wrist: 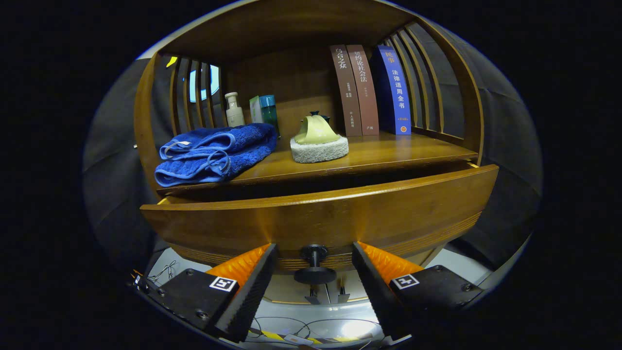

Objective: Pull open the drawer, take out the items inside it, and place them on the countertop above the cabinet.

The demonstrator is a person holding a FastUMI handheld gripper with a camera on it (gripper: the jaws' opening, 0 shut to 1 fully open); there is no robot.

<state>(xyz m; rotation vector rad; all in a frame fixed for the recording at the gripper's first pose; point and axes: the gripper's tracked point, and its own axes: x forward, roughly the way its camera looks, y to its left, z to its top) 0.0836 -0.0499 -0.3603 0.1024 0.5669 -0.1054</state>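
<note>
1. We see one gripper (315,277) with its two fingers spread apart, gripping nothing.
2. One dark knob (315,266) sits between the fingers, touching neither.
3. The knob belongs to one wooden drawer (320,218), pulled partly out just ahead of the fingers; we cannot see inside it.
4. Above the drawer lies one countertop (388,150).
5. On it we count one folded blue towel (214,153) hanging over the edge, and one scrubbing pad with a pale handle (319,143) beside it.
6. Behind the towel stand one pump bottle (234,110) and one teal box (264,111).
7. Three upright books (371,90) stand together further back: two brown, one blue.
</note>
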